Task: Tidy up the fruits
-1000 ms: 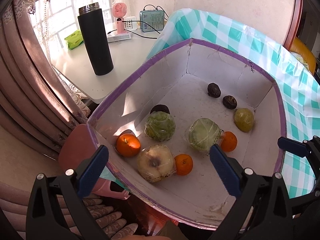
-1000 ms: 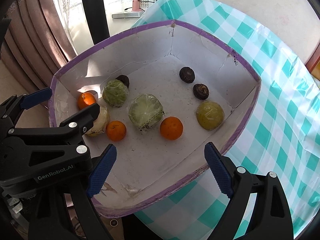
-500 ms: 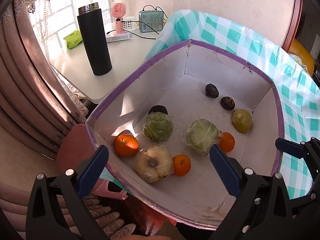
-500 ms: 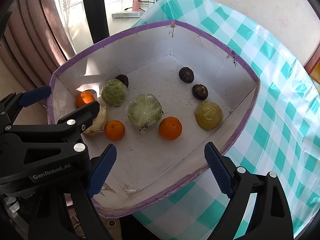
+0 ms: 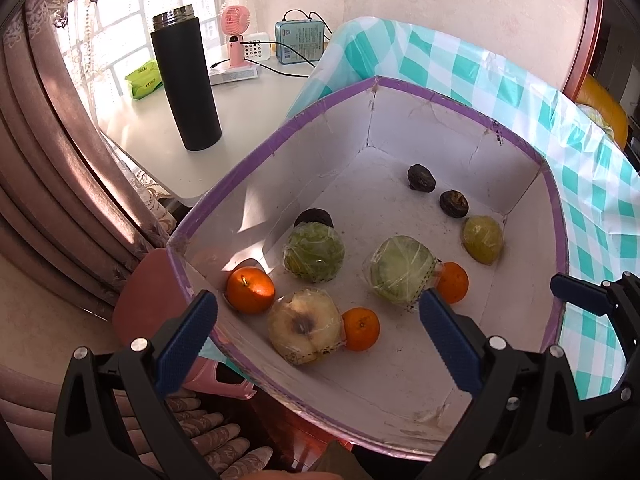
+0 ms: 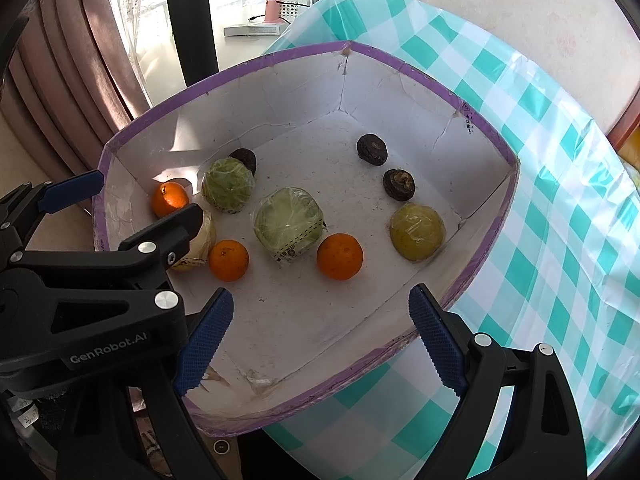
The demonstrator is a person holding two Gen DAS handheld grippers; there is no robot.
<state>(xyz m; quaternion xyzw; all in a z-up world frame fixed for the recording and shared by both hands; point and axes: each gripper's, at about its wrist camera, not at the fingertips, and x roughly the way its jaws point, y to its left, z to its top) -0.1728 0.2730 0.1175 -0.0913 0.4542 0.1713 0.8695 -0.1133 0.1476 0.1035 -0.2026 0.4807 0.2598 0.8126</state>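
A white cardboard box with a purple rim [image 5: 256, 160] [image 6: 168, 100] holds the fruit. Inside lie three oranges [image 5: 251, 289] [image 5: 361, 329] [image 6: 339, 256], two wrapped green fruits [image 5: 314, 253] [image 6: 289, 226], a wrapped pale apple [image 5: 305, 326], a yellow-green fruit [image 6: 417, 231] and three dark small fruits [image 6: 372, 149] [image 6: 399, 185] [image 5: 313, 218]. My left gripper [image 5: 316, 336] is open and empty above the near rim, over the apple. My right gripper [image 6: 320, 340] is open and empty above the box's near wall. The left gripper also shows in the right wrist view [image 6: 120, 224].
The box sits on a teal checked tablecloth [image 6: 560, 200]. A white side table [image 5: 160, 132] to the left carries a black flask [image 5: 186, 80], a pink fan [image 5: 236, 36] and a blue tin [image 5: 300, 42]. Curtains [image 5: 52, 160] hang at far left. A pink stool [image 5: 148, 292] stands below.
Both grippers have shifted only slightly; the box and fruit sit a little lower and more left in the left wrist view. No fruit has moved. Both stay open.
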